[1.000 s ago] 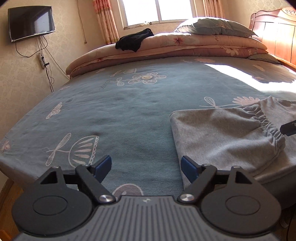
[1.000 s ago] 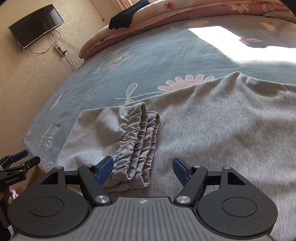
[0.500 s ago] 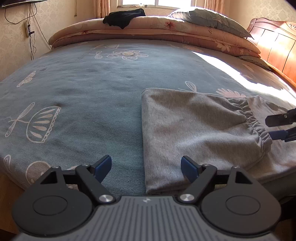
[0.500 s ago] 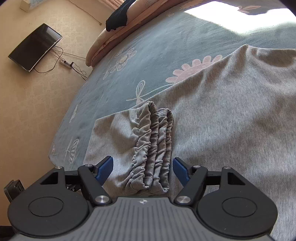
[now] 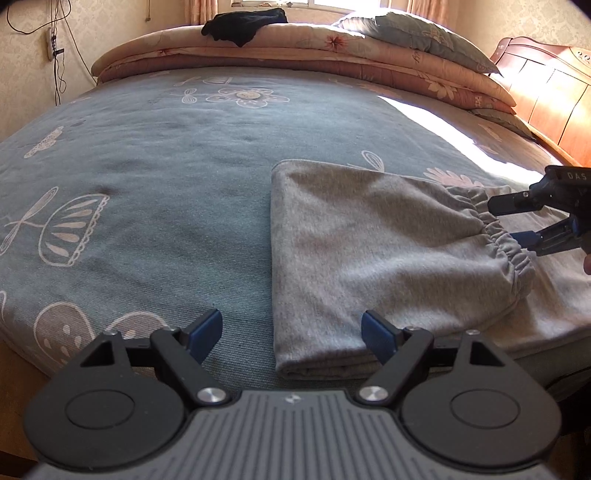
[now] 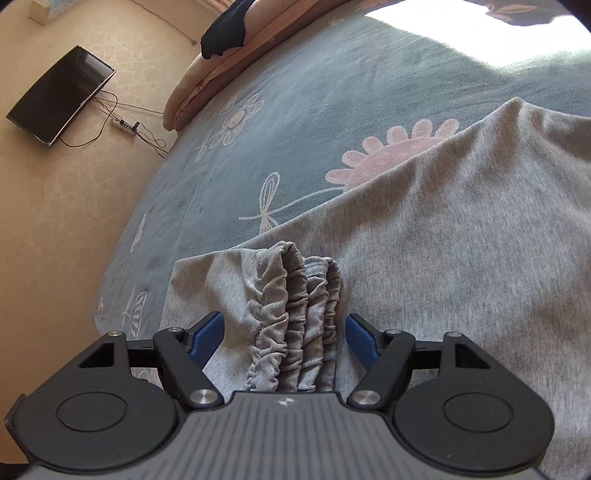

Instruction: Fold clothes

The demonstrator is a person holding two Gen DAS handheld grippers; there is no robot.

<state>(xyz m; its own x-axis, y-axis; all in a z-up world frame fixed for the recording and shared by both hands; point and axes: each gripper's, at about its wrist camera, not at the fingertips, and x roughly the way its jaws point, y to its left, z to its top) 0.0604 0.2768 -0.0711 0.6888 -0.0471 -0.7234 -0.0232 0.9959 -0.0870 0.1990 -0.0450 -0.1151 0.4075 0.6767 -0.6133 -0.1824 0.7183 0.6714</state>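
A grey garment (image 5: 373, 251) lies folded over itself on the blue-green bedspread (image 5: 155, 184), its gathered elastic cuffs (image 6: 295, 325) stacked on the right. My left gripper (image 5: 291, 330) stands open over the folded near-left corner, pads apart from the cloth. My right gripper (image 6: 284, 339) is open too, its blue pads on either side of the bunched cuffs without pressing them. In the left wrist view the right gripper (image 5: 517, 221) reaches in from the right edge at the cuffs.
Folded quilts (image 5: 295, 51), a pillow (image 5: 413, 33) and a black garment (image 5: 243, 26) lie along the far side. A wooden headboard (image 5: 546, 88) rises on the right. The bed's near edge drops off below the left gripper. A wall TV (image 6: 59, 96) hangs beyond.
My left gripper sank and swung right, bringing the folded corner between its fingers. My right gripper slid left and rolled, so the cuffs now sit between its pads. Both stayed open.
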